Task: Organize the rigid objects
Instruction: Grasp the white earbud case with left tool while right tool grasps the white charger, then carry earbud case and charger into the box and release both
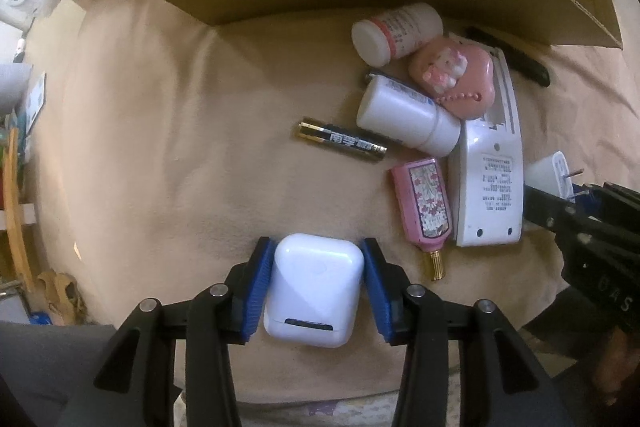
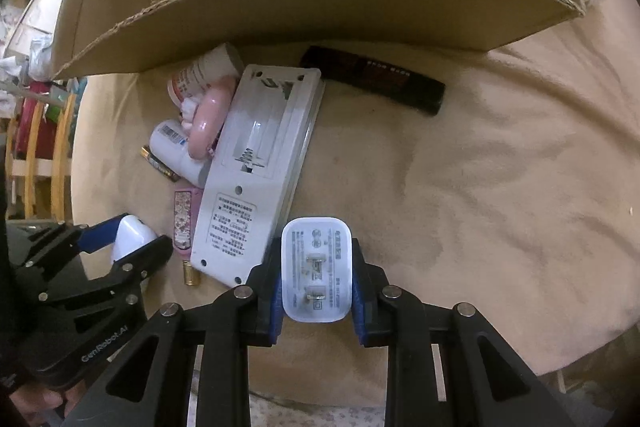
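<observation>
Here both jaws grip loads, left gripper [image 1: 316, 287] on the earbud case [image 1: 314, 289], right gripper [image 2: 316, 291] on the charger plug [image 2: 316, 271], with the cardboard box [image 2: 320, 3] lying straight ahead on the far side.

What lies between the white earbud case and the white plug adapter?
In the right wrist view, the white remote control and pink floral perfume bottle lie between the earbud case and plug adapter.

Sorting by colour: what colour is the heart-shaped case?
Pink heart-shaped case, clearest in the left wrist view.
</observation>
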